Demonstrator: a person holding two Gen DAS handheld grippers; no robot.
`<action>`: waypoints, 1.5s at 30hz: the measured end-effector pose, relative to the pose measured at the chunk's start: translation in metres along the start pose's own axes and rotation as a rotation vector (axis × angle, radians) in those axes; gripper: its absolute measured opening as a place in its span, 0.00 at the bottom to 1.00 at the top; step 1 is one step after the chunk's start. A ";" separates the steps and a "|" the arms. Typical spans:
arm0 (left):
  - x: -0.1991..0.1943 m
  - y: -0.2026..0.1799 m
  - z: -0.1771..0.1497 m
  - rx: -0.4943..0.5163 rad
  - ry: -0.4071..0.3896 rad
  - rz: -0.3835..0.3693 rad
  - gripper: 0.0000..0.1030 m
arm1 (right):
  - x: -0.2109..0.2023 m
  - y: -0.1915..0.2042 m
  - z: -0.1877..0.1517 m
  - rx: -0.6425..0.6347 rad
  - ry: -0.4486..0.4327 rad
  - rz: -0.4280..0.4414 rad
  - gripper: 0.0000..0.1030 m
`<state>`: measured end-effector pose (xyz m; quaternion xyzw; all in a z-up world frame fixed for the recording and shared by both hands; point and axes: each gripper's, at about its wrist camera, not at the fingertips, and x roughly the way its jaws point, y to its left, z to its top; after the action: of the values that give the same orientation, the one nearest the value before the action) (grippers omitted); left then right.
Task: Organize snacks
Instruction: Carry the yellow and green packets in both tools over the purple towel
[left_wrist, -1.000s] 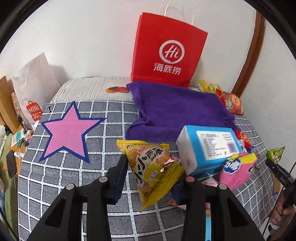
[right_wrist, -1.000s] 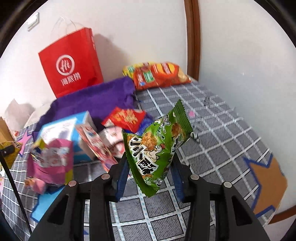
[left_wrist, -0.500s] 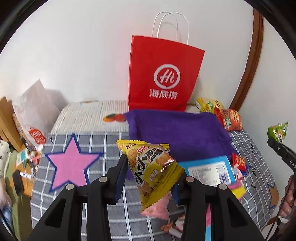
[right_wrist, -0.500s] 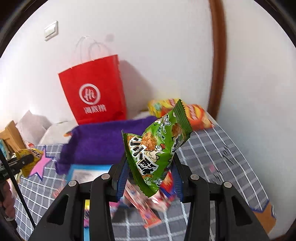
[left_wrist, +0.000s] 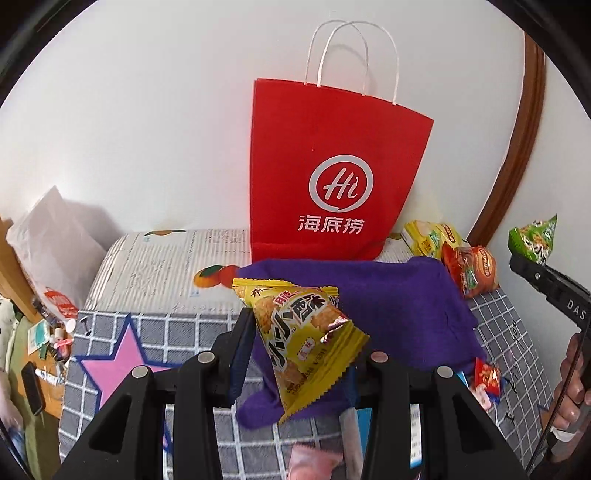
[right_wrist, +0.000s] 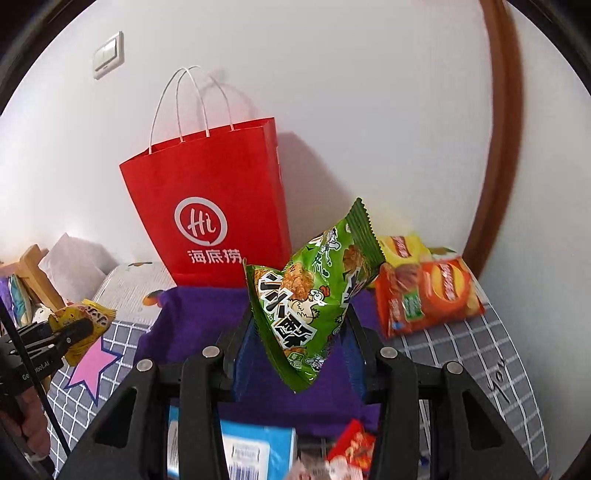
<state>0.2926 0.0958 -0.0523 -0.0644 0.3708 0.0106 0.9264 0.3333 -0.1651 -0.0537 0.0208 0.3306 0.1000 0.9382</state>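
My left gripper (left_wrist: 295, 354) is shut on a yellow snack packet (left_wrist: 303, 339) and holds it in the air over the purple towel (left_wrist: 388, 302). My right gripper (right_wrist: 299, 336) is shut on a green snack packet (right_wrist: 314, 295), also raised. Each gripper shows in the other's view: the right one with the green packet (left_wrist: 533, 240), the left one with the yellow packet (right_wrist: 83, 325). A red paper bag (left_wrist: 332, 177) with white handles stands upright against the wall behind the towel; it also shows in the right wrist view (right_wrist: 210, 210).
Orange and yellow chip bags (right_wrist: 424, 288) lie at the back right by the wall. A blue box (right_wrist: 251, 450) and small red packets (right_wrist: 351, 446) lie below the grippers. The checked mat (left_wrist: 177, 332) has a pink star (left_wrist: 118, 362). A white bag (left_wrist: 55, 236) sits at the left.
Both grippers have risen and tilted up toward the red bag, each still holding its packet. The blue box and loose snacks have dropped to the bottom of both views.
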 end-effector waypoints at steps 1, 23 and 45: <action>0.007 -0.002 0.003 0.001 0.004 0.001 0.38 | 0.004 0.000 0.003 0.000 -0.001 0.003 0.42; 0.114 -0.026 0.026 0.010 0.101 -0.026 0.38 | 0.116 -0.025 0.014 -0.054 0.167 0.080 0.42; 0.147 -0.022 0.017 -0.024 0.193 -0.036 0.38 | 0.180 -0.020 -0.025 -0.103 0.435 0.024 0.42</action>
<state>0.4126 0.0723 -0.1390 -0.0830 0.4571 -0.0078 0.8855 0.4587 -0.1491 -0.1859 -0.0453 0.5193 0.1299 0.8435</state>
